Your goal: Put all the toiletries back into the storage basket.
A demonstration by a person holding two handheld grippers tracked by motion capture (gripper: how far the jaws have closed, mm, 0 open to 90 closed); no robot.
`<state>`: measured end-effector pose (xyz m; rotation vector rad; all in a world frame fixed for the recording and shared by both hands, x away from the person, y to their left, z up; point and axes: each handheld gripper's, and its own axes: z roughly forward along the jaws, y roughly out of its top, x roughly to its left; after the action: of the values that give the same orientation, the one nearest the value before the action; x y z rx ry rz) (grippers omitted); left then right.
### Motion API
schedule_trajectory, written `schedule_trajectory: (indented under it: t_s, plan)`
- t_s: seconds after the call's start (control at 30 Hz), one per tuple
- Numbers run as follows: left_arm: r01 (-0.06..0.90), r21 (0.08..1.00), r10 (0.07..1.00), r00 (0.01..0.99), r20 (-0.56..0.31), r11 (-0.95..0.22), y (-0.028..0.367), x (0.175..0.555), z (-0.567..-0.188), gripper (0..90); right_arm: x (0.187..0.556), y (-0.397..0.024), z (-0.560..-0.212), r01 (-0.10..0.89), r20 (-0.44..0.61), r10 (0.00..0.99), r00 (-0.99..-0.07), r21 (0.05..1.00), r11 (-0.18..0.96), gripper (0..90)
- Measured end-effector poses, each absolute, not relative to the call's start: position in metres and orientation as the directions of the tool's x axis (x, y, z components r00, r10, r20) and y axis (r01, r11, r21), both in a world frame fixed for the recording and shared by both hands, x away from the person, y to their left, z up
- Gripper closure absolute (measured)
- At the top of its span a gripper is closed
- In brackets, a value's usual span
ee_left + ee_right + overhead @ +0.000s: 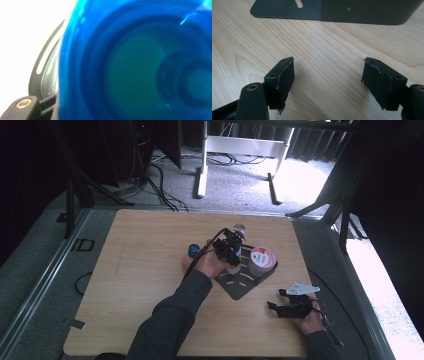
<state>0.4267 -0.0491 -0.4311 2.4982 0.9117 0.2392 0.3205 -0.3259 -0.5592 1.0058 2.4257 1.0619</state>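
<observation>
Blue translucent plastic — a bottle-like container [135, 65] — sits right up against the left claw's camera, blurred by closeness. In the high view the left claw [231, 251] is over the dark grey slotted metal stand [239, 285] near the middle of the light wooden tabletop [140, 270], closed around that blue container. Just beside it on the stand is a round pink-lidded tub [261, 260], and a small blue cap-like piece [193, 251] lies by the left hand on its other side. The right claw [278, 299] rests well apart near the tabletop's front right — its jaws stand apart over bare wood with nothing between them.
</observation>
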Motion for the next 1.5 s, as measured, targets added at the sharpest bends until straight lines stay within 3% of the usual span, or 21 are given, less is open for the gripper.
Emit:
schedule_trajectory:
  t_s: [1.5]
  plan:
    - [0.587,0.584,0.735,0.678,0.024,-0.561,-0.072,0.455,-0.456,55.4,0.321,-0.326,-0.559,0.478,-0.002,0.707,-0.707,0.735,0.481,25.5]
